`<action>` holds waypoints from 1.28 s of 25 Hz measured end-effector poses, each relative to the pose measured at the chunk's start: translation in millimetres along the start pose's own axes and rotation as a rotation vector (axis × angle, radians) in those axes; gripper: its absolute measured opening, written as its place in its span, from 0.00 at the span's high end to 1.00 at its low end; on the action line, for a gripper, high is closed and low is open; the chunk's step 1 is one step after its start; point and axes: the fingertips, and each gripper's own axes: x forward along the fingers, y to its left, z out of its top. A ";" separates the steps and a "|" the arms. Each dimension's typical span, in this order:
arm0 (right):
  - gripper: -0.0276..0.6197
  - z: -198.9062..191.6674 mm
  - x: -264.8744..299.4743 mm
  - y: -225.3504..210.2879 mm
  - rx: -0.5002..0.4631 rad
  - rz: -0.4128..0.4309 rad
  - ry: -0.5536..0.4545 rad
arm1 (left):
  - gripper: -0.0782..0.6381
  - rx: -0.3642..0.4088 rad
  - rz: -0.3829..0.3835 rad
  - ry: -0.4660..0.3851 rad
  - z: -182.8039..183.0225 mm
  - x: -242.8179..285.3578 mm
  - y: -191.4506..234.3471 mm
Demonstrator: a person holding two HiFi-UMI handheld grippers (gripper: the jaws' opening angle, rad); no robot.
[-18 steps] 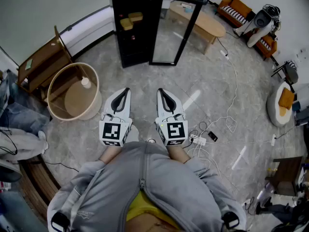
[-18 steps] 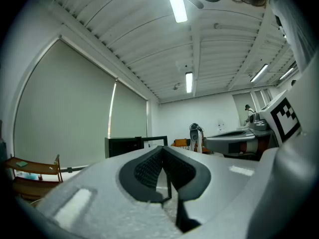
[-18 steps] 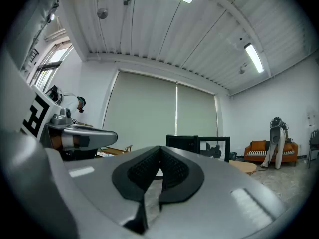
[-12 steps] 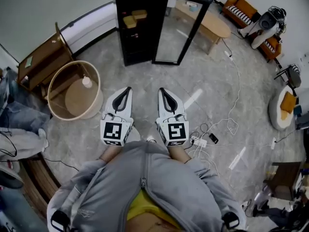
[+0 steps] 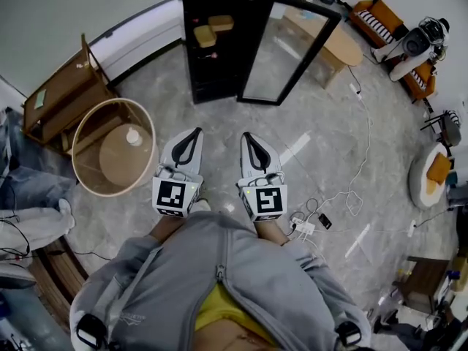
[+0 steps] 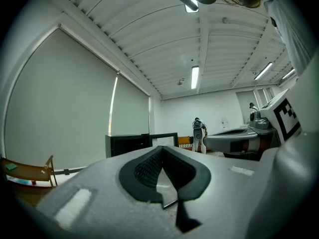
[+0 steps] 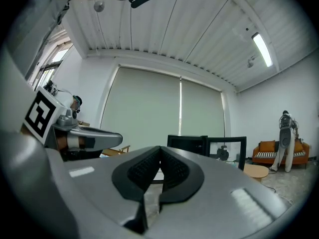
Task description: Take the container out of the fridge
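A black fridge (image 5: pixel 212 50) stands across the floor ahead, its glass door (image 5: pixel 285 50) swung open to the right. Two tan containers (image 5: pixel 207 32) sit on an upper shelf inside. My left gripper (image 5: pixel 193 136) and right gripper (image 5: pixel 247 137) are held side by side in front of the person's body, well short of the fridge. Both point toward it, jaws shut with nothing between them. The fridge (image 6: pixel 127 143) shows small and far beyond the closed left gripper (image 6: pixel 160 151). In the right gripper view the fridge (image 7: pixel 187 142) and its door (image 7: pixel 227 146) stand past the closed right gripper (image 7: pixel 159 151).
A round wooden table (image 5: pixel 113 148) with a small white bottle (image 5: pixel 133 135) stands at the left, a wooden chair (image 5: pixel 58 97) behind it. Cables and a power strip (image 5: pixel 303 225) lie on the floor at the right. An oval wooden table (image 5: pixel 340 42) and orange sofa (image 5: pixel 376 17) are behind the door.
The person has stepped forward: the fridge and its door look larger and nearer. Both grippers stay shut and keep their place in front of the body.
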 end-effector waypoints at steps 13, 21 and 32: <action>0.95 -13.4 140.3 -21.5 0.048 -0.066 -0.011 | 0.88 -0.006 -0.056 -0.017 -16.6 108.9 114.6; 0.81 -28.2 175.2 -15.5 0.072 -0.044 0.023 | 0.88 -0.062 -0.063 0.047 -41.9 120.5 134.2; 0.69 -39.1 233.8 -46.6 0.081 0.005 -0.004 | 0.88 -0.043 -0.005 0.034 -49.4 164.0 158.5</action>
